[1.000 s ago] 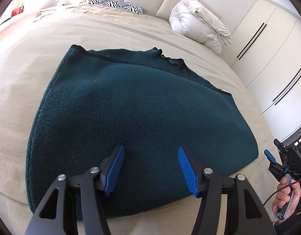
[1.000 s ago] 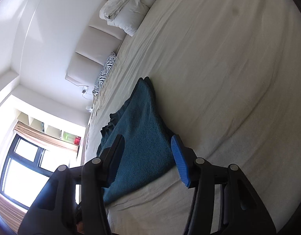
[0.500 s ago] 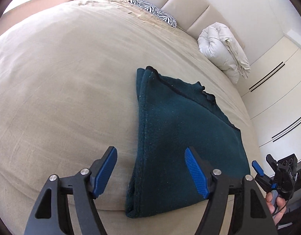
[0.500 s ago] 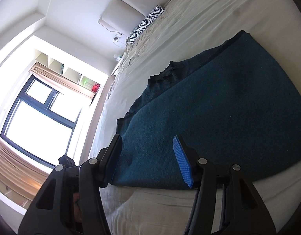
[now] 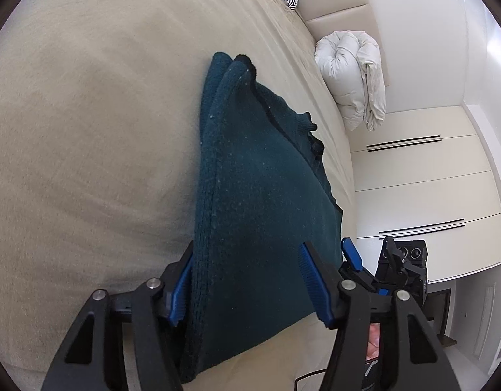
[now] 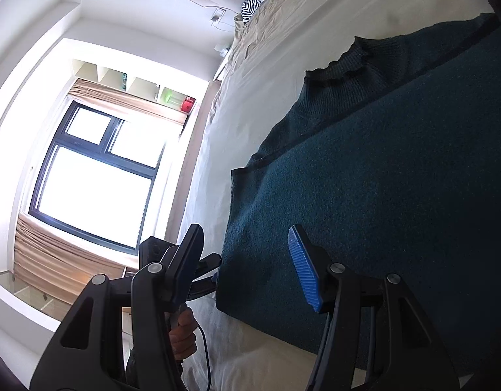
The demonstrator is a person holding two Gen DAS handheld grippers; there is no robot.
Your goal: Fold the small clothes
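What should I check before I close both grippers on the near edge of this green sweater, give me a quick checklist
1. Left gripper open: ok, jaws spread.
2. Right gripper open: ok, jaws spread.
3. Dark green sweater lying flat on the bed: ok, folded with its collar toward the headboard.
4. Sweater edge between the left jaws: ok, the thick folded edge sits inside them.
5. Sweater corner between the right jaws: ok by the right wrist view, though depth is hard to judge.
6. All layers caught, no bedsheet: cannot tell.
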